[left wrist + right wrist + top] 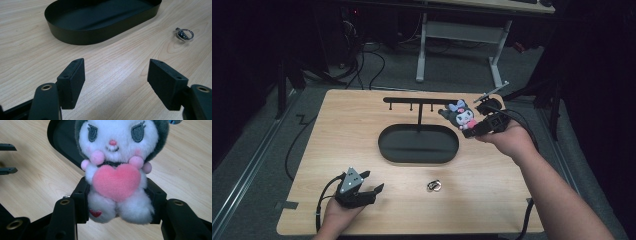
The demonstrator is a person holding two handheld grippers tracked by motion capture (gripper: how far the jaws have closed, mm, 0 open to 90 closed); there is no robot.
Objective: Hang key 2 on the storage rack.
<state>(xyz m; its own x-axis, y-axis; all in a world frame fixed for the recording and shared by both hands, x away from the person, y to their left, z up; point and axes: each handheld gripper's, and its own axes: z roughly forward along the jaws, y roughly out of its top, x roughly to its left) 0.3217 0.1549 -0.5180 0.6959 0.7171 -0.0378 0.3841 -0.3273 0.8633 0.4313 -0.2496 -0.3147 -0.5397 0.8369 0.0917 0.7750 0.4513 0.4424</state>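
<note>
Plush toy [116, 173] clamped in right claw [117, 202], left claw [116, 83] agape

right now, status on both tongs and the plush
Left tongs open, empty, low over table. Right tongs clamped on plush toy, held beside hook stand. Black oval tray below; key ring lying loose, clear of both.

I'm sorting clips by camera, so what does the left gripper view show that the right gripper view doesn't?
Left gripper view alone: the left claw, jaws open with nothing between them, and a metal key ring lying on the table. Right gripper view alone: the right claw shut on a plush toy with a pink heart. Both share: the wooden table and the black oval tray.
</note>
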